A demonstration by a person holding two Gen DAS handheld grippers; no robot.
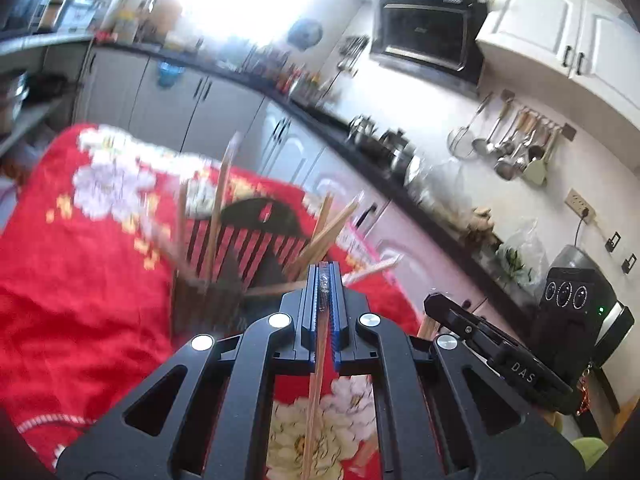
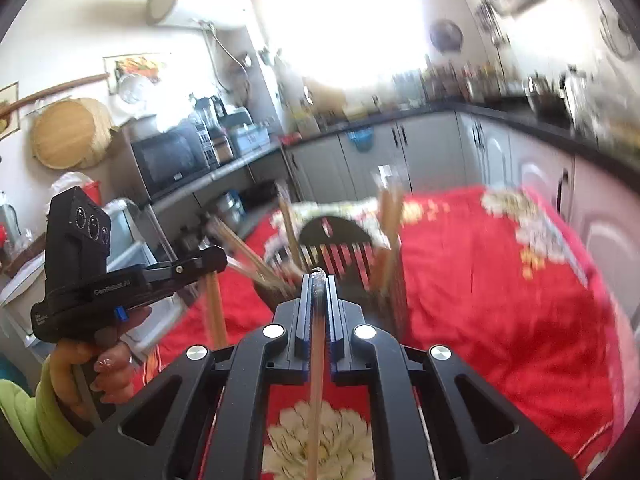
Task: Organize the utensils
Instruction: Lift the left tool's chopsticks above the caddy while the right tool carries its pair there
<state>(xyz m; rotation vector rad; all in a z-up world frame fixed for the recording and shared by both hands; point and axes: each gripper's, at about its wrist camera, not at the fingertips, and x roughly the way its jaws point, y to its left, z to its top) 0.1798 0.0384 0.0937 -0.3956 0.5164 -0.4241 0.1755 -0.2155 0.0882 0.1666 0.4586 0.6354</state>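
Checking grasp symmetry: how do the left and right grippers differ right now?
Left gripper pinches a thin wooden chopstick that runs slightly slanted through its jaws; right gripper pinches a chopstick that has a clear tip and runs straighter. The left one sits left of the right. Shared: both shut on one stick, both facing the slatted holder on the red cloth.

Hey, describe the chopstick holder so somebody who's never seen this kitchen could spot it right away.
Find the red flowered cloth covering the table. On it stands a dark slatted holder with an arched back, wooden chopsticks sticking out. It is the only upright container on the cloth.
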